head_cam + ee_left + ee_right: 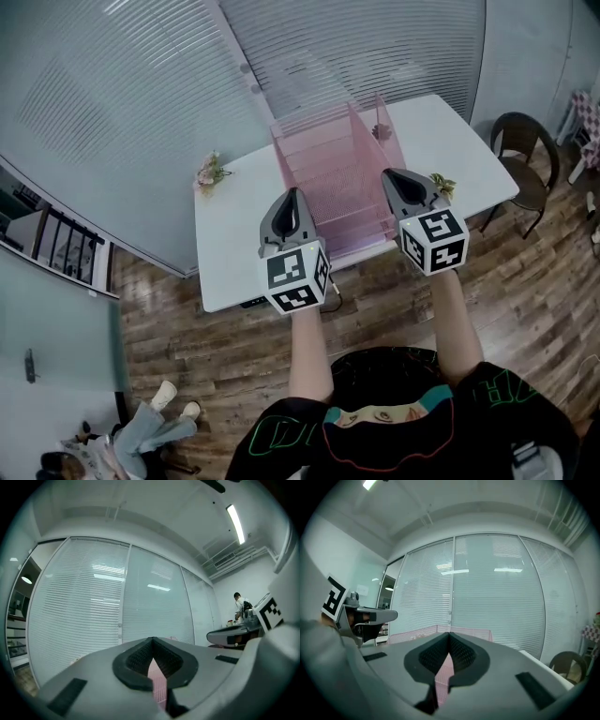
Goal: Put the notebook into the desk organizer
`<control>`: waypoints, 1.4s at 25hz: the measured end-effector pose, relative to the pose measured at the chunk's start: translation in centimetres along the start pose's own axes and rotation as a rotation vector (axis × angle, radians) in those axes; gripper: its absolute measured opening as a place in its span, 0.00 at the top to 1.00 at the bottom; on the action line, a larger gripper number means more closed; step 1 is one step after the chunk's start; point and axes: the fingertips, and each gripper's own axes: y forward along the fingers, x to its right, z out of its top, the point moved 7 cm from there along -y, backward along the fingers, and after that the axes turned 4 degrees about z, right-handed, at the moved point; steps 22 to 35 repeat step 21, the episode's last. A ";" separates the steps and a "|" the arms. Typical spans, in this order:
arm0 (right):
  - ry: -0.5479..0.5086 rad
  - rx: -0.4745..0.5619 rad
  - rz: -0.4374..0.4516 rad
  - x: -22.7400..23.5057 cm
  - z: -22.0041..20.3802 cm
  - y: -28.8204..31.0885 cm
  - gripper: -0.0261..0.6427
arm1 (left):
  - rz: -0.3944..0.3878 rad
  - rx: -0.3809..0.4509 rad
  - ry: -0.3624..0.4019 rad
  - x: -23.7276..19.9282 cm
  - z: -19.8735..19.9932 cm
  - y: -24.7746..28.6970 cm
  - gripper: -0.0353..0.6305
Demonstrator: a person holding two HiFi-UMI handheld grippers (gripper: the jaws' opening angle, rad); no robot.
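Note:
A pink mesh desk organizer (328,164) stands on the white table (234,234), reaching from its middle to its front edge. I cannot make out a notebook as a separate thing in any view. My left gripper (295,193) hovers level over the organizer's left side, shut and empty. Over the organizer's right side hangs my right gripper (394,174), likewise shut with nothing in it. In the left gripper view the left gripper (153,639) has its jaws together, with pink mesh (159,684) beyond. The right gripper view shows the right gripper (449,633) with touching tips and the organizer (417,632) behind them.
Small flower pots (211,172) (442,185) sit at the table's left and right edges. A dark chair (525,155) stands right of the table. A glass wall with blinds (141,84) runs behind it. A seated person (150,431) is on the wooden floor at lower left.

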 end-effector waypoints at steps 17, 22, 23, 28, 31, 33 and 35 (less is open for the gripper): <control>-0.030 0.005 0.009 -0.5 0.0 0.6 0.96 | -0.002 0.012 -0.018 -0.9 -0.5 0.0 0.95; -0.032 0.008 0.009 -1.1 0.0 0.2 0.96 | -0.004 0.017 -0.027 -1.3 -0.6 -0.7 0.95; -0.032 0.008 0.009 -1.1 0.0 0.2 0.96 | -0.004 0.017 -0.027 -1.3 -0.6 -0.7 0.95; -0.032 0.008 0.009 -1.1 0.0 0.2 0.96 | -0.004 0.017 -0.027 -1.3 -0.6 -0.7 0.95; -0.032 0.008 0.009 -1.1 0.0 0.2 0.96 | -0.004 0.017 -0.027 -1.3 -0.6 -0.7 0.95; -0.032 0.008 0.009 -1.1 0.0 0.2 0.96 | -0.004 0.017 -0.027 -1.3 -0.6 -0.7 0.95; -0.032 0.008 0.009 -1.1 0.0 0.2 0.96 | -0.004 0.017 -0.027 -1.3 -0.6 -0.7 0.95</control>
